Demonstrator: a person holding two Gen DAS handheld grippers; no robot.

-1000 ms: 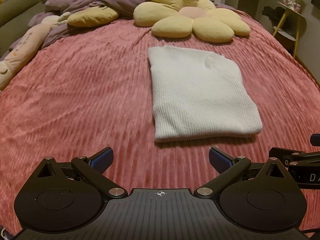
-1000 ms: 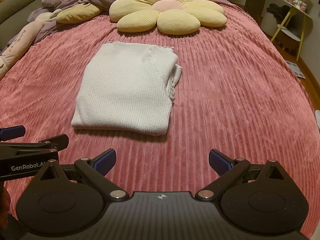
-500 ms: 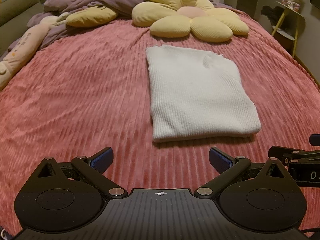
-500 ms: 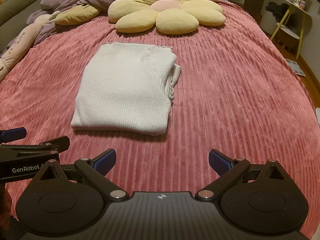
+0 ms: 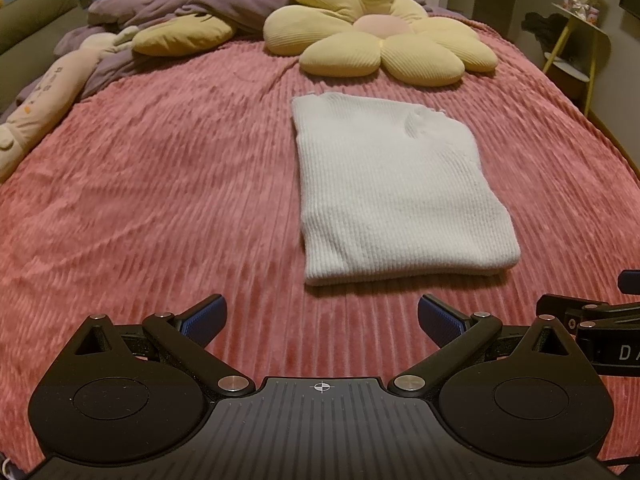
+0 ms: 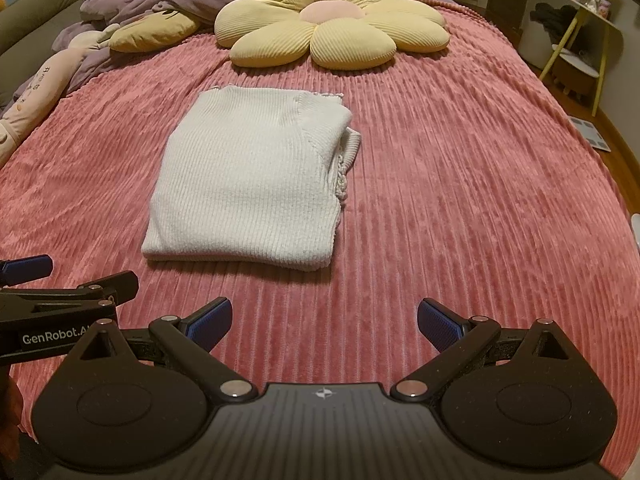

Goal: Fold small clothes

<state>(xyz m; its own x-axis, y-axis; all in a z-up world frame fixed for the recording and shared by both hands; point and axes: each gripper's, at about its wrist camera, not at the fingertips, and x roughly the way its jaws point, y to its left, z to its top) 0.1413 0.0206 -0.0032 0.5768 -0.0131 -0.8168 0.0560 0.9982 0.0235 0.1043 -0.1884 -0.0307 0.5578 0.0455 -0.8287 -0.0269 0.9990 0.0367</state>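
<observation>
White ribbed knit top (image 5: pixel 396 188) lies folded in a neat rectangle on the bed (image 5: pixel 160 184), just below the flower cushion (image 5: pixel 380 36). Left gripper (image 5: pixel 320 316) and right gripper (image 6: pixel 324 316) hover short of the top's near edge, both spread wide and empty. Folding looks finished; any further halving would call for pinching that near edge.

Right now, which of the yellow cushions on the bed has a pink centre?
The flower-shaped cushion, with yellow petals round a pink middle. The plain yellow cushion to its left has no pink.

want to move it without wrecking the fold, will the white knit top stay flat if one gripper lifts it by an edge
Probably not. The white knit top is soft ribbed fabric, so it would likely droop. Its layers gape loosely at the right edge, so they may slide apart. The ribbed pink bedspread looks grippy; pushing might bunch it.
</observation>
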